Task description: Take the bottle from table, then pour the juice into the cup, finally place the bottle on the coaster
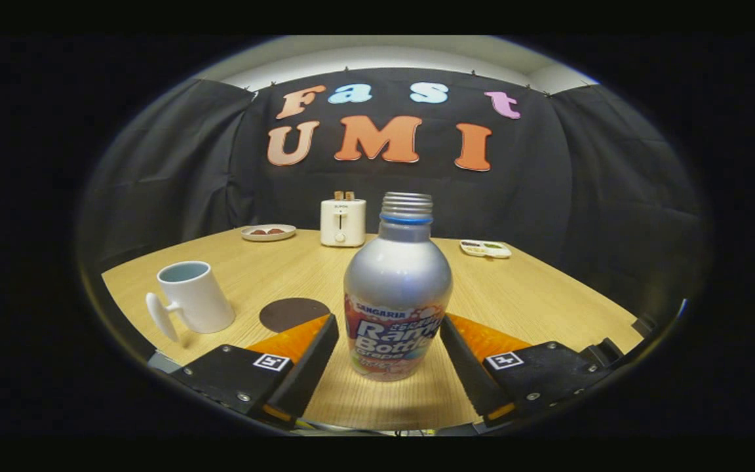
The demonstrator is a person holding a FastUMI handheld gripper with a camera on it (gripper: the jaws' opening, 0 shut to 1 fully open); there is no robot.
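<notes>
Juice bottle [397, 288] upright on counter [535, 295], uncapped, between fingers of our claw [387, 357], spread wide, gripping nothing. We close squarely on label band, keep it level.

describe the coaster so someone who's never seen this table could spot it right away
On the wooden table, look just beyond the open gripper, left of the silver bottle standing between its fingers. The coaster lies there, right of the white mug. It is the only flat, dark, round disc.
</notes>
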